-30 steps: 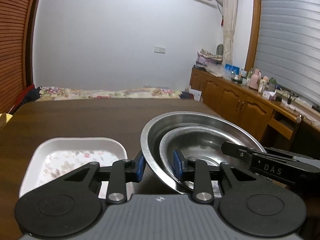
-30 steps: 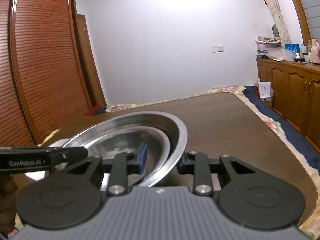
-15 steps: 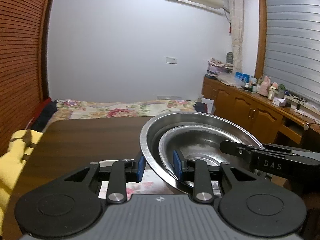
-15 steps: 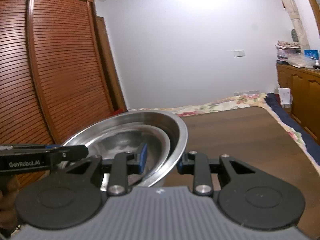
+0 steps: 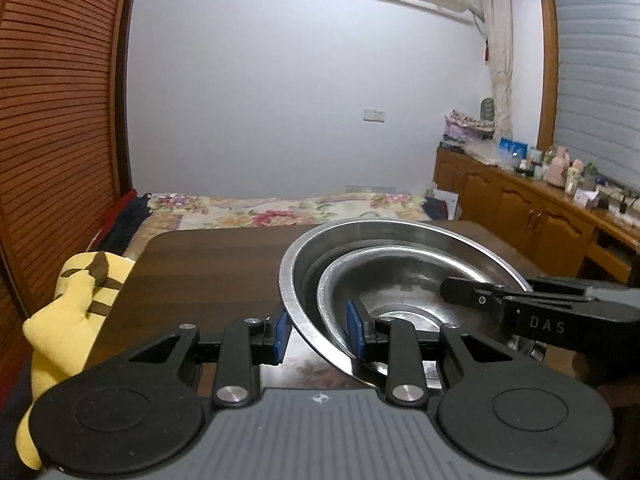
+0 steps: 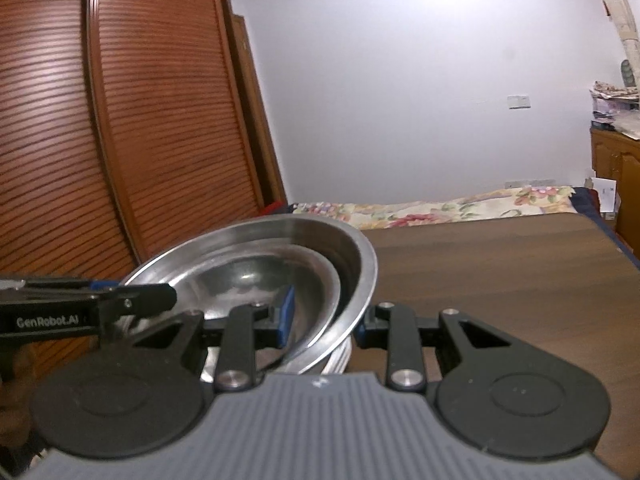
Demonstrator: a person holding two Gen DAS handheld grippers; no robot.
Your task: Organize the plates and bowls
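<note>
While each hand-held gripper [image 5: 316, 330] [image 6: 324, 318] clamps an opposite rim, the nested steel bowls [image 5: 400, 256] hang between them.

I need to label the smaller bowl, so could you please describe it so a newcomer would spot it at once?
Start at the dark wooden table; above its near end, two grippers hold a wide steel bowl by opposite rims. The smaller bowl sits nested inside it, shifted towards one side. It is steel too, but its rim lies wholly within the wider one.

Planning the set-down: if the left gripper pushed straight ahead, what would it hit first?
Nothing close: the left gripper, clamped on the nested steel bowls, points over bare wooden table; beyond lies the floral bed, depth unclear.
</note>
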